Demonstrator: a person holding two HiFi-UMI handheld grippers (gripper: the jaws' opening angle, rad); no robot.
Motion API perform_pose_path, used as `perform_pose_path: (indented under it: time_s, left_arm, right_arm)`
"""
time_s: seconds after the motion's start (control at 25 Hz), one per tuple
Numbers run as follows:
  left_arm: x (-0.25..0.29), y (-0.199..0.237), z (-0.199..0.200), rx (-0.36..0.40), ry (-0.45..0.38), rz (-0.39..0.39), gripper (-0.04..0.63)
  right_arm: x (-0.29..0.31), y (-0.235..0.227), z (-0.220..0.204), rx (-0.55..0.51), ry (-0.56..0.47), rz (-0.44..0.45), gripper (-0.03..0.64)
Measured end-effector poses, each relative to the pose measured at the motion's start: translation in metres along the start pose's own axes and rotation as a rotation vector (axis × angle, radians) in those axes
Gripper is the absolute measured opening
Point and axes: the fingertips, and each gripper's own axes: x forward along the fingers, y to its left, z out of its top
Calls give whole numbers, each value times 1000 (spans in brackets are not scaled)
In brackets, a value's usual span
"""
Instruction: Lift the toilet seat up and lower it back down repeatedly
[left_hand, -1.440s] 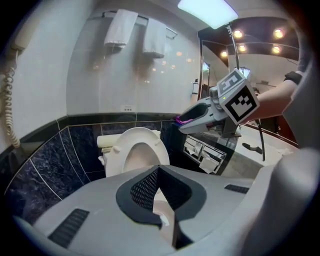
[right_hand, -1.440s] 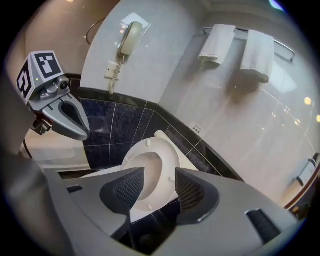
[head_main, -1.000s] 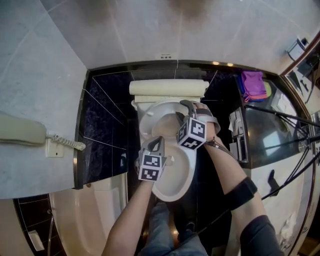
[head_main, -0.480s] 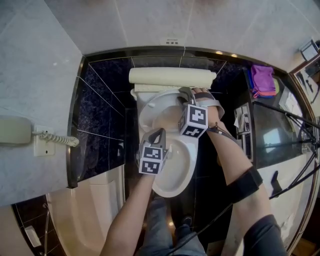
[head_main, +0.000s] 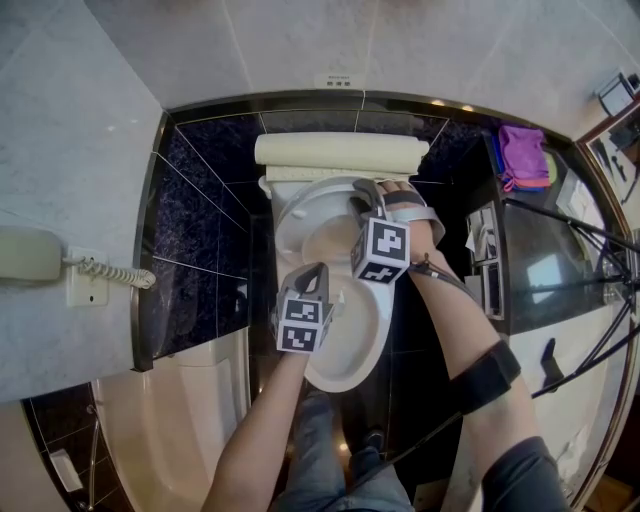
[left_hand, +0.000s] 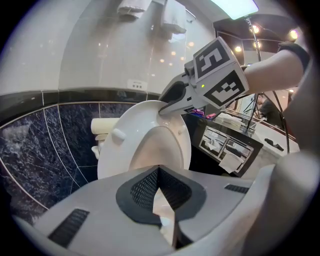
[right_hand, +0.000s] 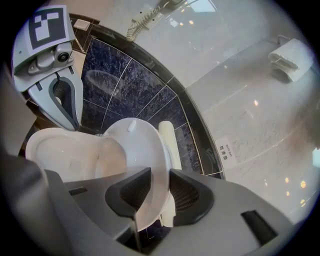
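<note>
One white toilet seat (right_hand: 142, 150), glossy — half-raised

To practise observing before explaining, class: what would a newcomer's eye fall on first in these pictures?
The white toilet seat stands half raised over the bowl against dark marbled tiles. The right gripper is clamped on its rim, its jaws having just closed there. The left gripper hangs shut by the bowl's left rim, and a purple cloth shows at upper right.
</note>
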Motion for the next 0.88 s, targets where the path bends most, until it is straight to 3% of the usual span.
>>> perform_pose_path:
  time_s: [0.44, 0.88]
  left_arm:
    - [-24, -29, -35, -16, 15, 32, -9]
    - [-64, -61, -89, -49, 12, 80, -9]
  right_arm:
    - [-64, 51, 15, -15, -60, -46, 117]
    - [-139, 152, 28, -35, -109, -79, 98]
